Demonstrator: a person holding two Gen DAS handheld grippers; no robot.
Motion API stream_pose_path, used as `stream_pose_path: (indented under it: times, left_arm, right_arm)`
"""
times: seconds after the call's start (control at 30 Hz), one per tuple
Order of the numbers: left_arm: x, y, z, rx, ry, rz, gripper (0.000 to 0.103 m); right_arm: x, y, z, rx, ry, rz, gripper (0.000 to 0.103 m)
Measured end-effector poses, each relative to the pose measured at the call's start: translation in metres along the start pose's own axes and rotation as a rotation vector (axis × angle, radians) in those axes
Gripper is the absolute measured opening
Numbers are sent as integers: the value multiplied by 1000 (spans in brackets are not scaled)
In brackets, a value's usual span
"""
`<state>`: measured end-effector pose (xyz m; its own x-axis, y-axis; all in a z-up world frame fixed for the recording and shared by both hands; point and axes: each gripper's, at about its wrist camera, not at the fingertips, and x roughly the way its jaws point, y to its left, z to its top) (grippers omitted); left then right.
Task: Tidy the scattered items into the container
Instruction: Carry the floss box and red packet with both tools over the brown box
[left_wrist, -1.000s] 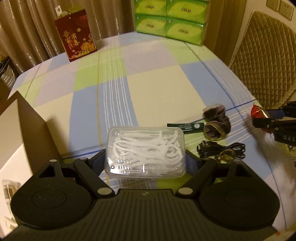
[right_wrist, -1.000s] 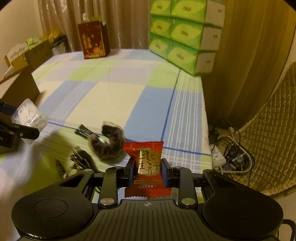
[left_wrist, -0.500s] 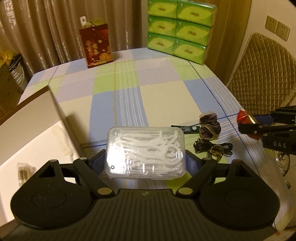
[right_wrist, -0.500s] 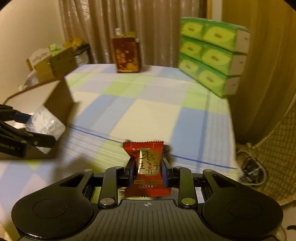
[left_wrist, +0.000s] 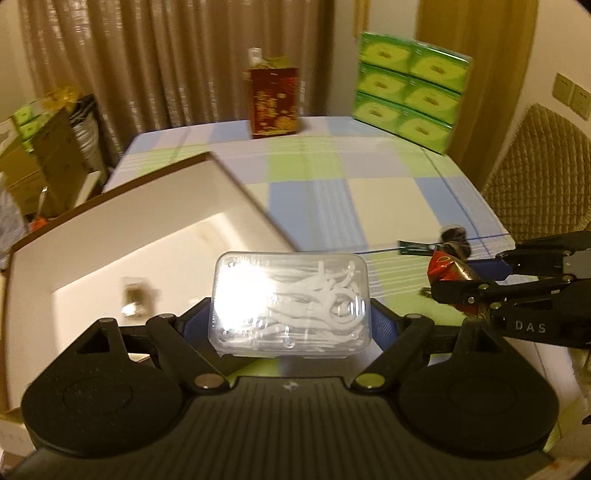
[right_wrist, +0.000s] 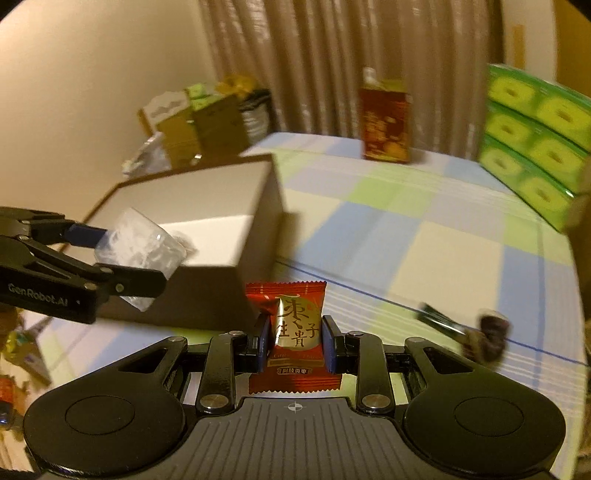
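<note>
landmark: open cardboard box (left_wrist: 140, 236), brown outside, white inside, on the checked counter (left_wrist: 369, 192); everything below placed against it.
left gripper (left_wrist: 290, 325): fingers clamped on the short ends of the clear floss-pick case (left_wrist: 290, 302); case lay crosswise between them, long axis side to side.
case vs box: in the left wrist view, case sat at the box's near right corner, partly over the white interior; in the right wrist view (right_wrist: 138, 254) it hung just above the box's near rim, at the opening.
right gripper (right_wrist: 295, 341): fingers closed tight on the red candy packet (right_wrist: 293, 332), packet upright, gold label facing the camera.
packet vs box: outside the box, off its near right corner, over the counter; also seen at the left wrist view's right edge (left_wrist: 448, 269).
nearer hand: left, already at the opening; right trailed beside it, one short reach away.
box contents: one small item on the white floor (left_wrist: 133, 301), blurred, could not identify.
left out on counter: dark scrunchie (right_wrist: 487, 338) and a thin dark packet (right_wrist: 441, 319), well right of the box.
judged next: left drops the case in first; right then crosses the box's right wall.
risk, judged: both grippers crowding the same corner.
</note>
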<state>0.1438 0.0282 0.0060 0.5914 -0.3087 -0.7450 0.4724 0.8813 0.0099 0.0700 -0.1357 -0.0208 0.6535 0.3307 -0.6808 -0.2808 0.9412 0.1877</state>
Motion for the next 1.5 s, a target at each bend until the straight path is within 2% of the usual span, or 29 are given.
stream_pose_path:
  times: [0.33, 0.6, 0.73, 0.87, 1.03, 1.23, 1.5]
  left_arm:
    - [-36, 77, -10, -84, -32, 89, 83]
    - [-34, 133, -6, -123, -34, 151, 83]
    - [-20, 164, 2, -156, -2, 172, 83]
    - [1, 186, 13, -141, 19, 184, 83]
    - [37, 210, 23, -125, 79, 161, 83]
    - [79, 227, 25, -107, 161, 152, 83]
    - [121, 238, 26, -81, 235, 161, 83]
  right_arm:
    - [37, 71, 39, -77, -37, 99, 26]
    - [85, 100, 78, -99, -35, 120, 26]
    - [116, 103, 95, -92, -8, 109, 26]
    - [150, 105, 109, -89, 36, 87, 26]
    - [185, 104, 119, -68, 97, 74, 26]
    - [226, 103, 127, -71, 176, 38, 26]
    - [256, 97, 135, -77, 230, 10, 26]
